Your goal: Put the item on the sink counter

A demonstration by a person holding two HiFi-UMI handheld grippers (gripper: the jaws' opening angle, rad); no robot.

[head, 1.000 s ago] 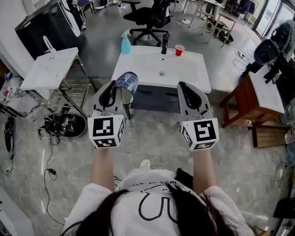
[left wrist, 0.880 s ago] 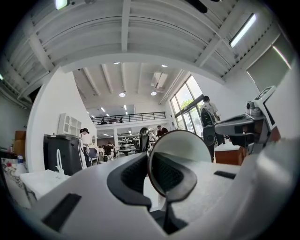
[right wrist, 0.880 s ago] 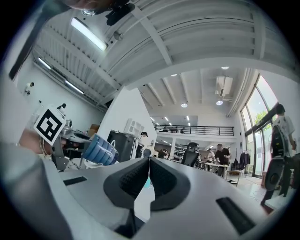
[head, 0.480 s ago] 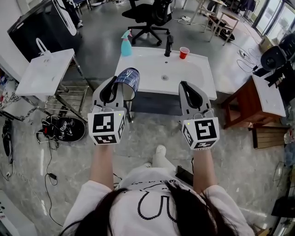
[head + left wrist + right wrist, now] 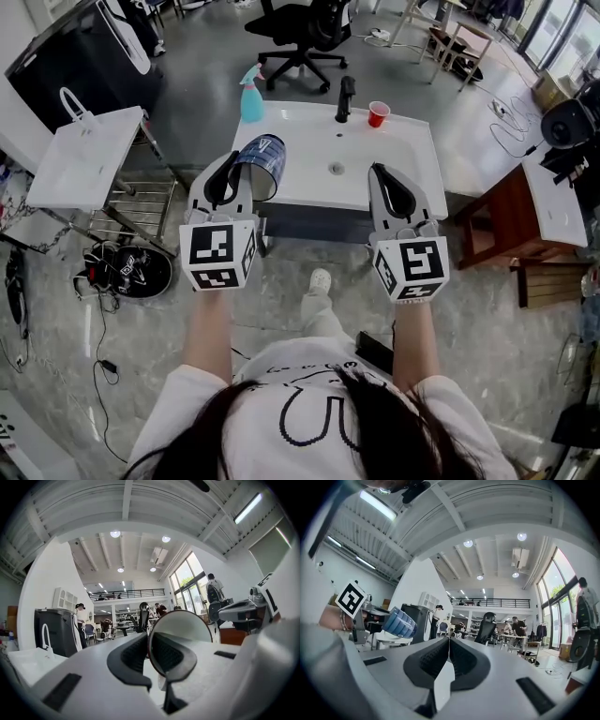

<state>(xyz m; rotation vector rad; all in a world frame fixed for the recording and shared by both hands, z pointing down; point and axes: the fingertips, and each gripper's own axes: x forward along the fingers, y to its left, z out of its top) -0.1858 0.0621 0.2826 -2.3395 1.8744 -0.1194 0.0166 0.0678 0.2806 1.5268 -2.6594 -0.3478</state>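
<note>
A blue ribbed cup [image 5: 262, 164] lies on its side in my left gripper [image 5: 234, 172], which is shut on its rim. In the left gripper view the cup's wall [image 5: 183, 623] sits clamped between the two pads, its white inside facing the camera. Both grippers hover just over the near edge of the white sink counter [image 5: 305, 127]. My right gripper [image 5: 381, 174] is level with the left one, shut and empty; in the right gripper view its pads [image 5: 436, 658] touch each other, and the cup [image 5: 400, 622] shows at the left.
On the counter's far edge stand a teal spray bottle [image 5: 252, 95], a black faucet [image 5: 346, 97] and a red cup [image 5: 378, 113]. A white side table [image 5: 84, 159] stands left, a wooden table [image 5: 506, 206] right, an office chair [image 5: 300, 28] behind the sink.
Both grippers have come forward toward the sink, the cup carried along in the left one. The sink now lies closer under the jaws. A foot has stepped forward.
</note>
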